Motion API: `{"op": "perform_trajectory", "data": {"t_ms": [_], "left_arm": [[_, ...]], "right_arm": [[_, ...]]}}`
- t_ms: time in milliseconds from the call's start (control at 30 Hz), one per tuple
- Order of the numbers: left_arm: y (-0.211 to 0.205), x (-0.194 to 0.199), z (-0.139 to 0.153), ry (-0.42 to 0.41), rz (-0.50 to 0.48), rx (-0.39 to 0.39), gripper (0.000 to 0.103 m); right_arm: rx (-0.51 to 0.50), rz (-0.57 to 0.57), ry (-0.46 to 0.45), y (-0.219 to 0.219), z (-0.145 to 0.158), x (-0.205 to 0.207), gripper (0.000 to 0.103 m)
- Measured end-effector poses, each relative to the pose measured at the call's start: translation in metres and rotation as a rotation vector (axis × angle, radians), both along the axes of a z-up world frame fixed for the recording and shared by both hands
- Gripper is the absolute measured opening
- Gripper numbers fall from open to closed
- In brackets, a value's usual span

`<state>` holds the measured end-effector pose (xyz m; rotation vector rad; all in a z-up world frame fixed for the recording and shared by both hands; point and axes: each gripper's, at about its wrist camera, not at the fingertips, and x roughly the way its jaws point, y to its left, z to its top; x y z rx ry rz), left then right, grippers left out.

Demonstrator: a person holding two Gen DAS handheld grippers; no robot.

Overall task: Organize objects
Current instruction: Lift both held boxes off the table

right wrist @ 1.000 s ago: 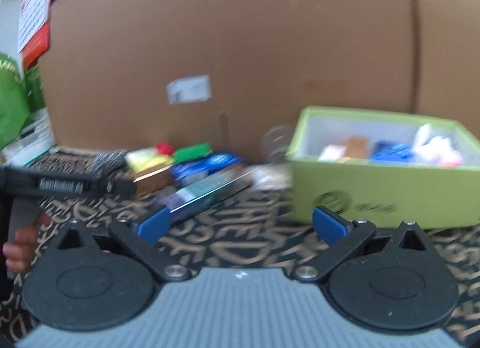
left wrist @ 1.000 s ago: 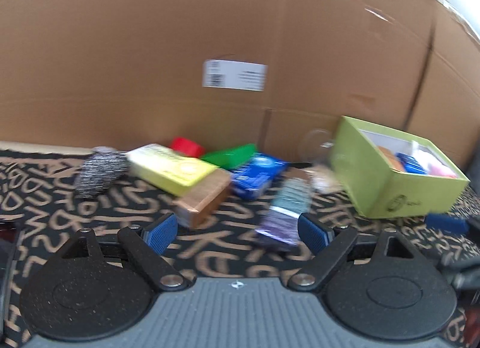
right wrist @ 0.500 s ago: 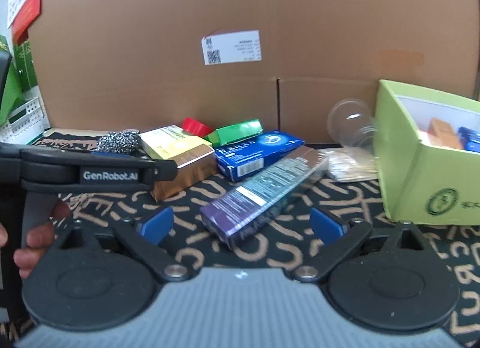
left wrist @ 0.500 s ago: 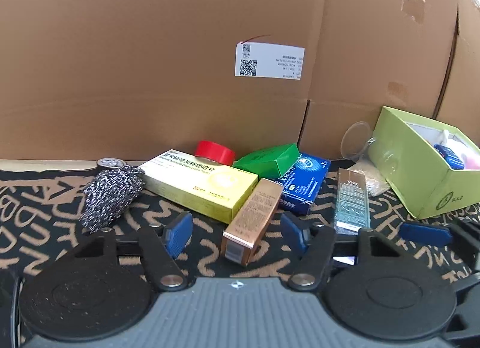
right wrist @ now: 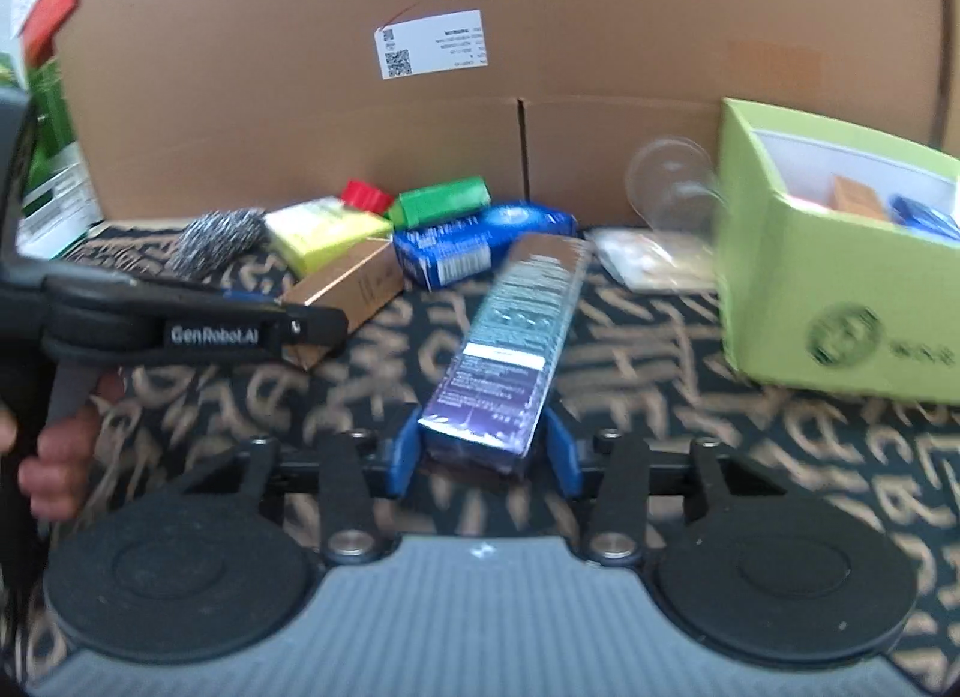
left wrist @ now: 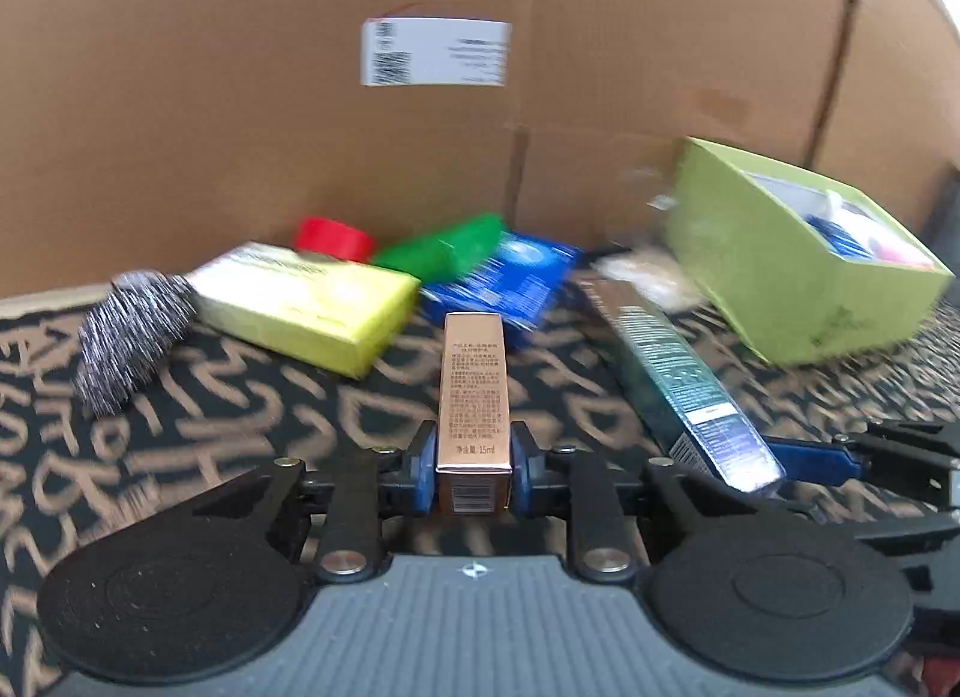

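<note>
Your left gripper (left wrist: pixel 474 472) pinches the near end of the small copper carton (left wrist: pixel 474 397), your right gripper's (right wrist: pixel 485 460) jaws are closing around the long purple carton (right wrist: pixel 510 337) lying on the counter (right wrist: pixel 690 397); both look light, crushable cardboard, so squeeze gently.

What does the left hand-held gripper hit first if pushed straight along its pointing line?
The left hand-held gripper is shut on the slim copper-coloured carton. Straight ahead, that carton's far end would likely meet the blue rectangular box first; the green box lies behind. Blur leaves depth uncertain.
</note>
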<state>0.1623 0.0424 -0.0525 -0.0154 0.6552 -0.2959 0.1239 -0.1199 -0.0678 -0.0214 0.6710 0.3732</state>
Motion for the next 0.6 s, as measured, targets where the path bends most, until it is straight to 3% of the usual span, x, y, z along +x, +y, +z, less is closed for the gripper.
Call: {"op": "perform_trajectory", "data": {"t_ms": [233, 300, 400, 467, 600], "left_arm": [[-0.035, -0.062, 0.003, 0.036, -0.063, 0.018, 0.025], [-0.045, -0.063, 0.004, 0.033, -0.079, 0.036, 0.028], [-0.053, -0.054, 0.004, 0.026, -0.051, 0.069, 0.029], [-0.054, -0.048, 0.005, 0.036, -0.051, 0.055, 0.029], [-0.058, -0.041, 0.005, 0.047, -0.056, 0.065, 0.029]], "right_arm": [[-0.114, 0.034, -0.006, -0.046, 0.006, -0.055, 0.041], [-0.149, 0.015, -0.009, -0.052, 0.007, -0.061, 0.042], [-0.102, 0.006, -0.027, -0.057, 0.013, -0.059, 0.047], [-0.075, 0.001, -0.047, -0.056, 0.017, -0.054, 0.058], [-0.099, 0.009, -0.064, -0.049, 0.018, -0.036, 0.058]]}}
